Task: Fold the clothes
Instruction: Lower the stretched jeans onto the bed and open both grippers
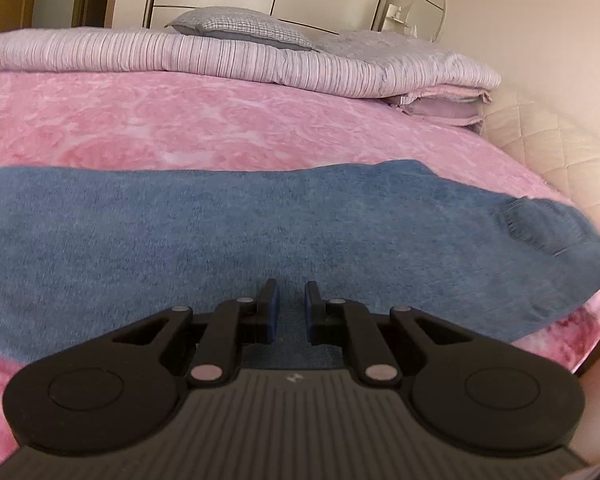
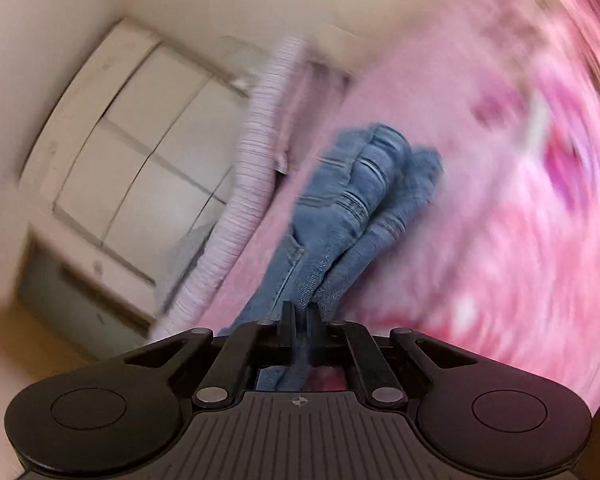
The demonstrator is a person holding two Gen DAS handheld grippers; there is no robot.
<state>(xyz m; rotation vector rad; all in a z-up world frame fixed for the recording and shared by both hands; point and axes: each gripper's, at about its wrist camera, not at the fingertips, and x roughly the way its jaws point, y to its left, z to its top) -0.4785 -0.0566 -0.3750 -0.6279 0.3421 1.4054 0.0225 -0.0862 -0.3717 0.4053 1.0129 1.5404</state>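
Between the right fingers (image 2: pixel 300 316), clamped nearly together, a bunched fold of the jeans (image 2: pixel 352 208) is pinched, and the denim runs straight ahead from the tips in a gathered rope, its seams and a pocket edge showing, out onto the pink blanket (image 2: pixel 500 240). That view is tilted and smeared, so the right gripper looks to be swinging, though how far the cloth is lifted cannot be told. Over on the left, the fingers (image 1: pixel 292 308) stand parted with a clear gap, gripping nothing, poised just above a flat spread of jeans (image 1: pixel 220 232) that lies crosswise to them, its long axis running left to right across the bed (image 1: pixel 220 112), a pocket (image 1: pixel 540 228) near the right end. So the right hand has the hold and the left is free but right over the denim. Judging by that, any fold turns on the right end travelling along that long axis while the left pins or catches the flat part.
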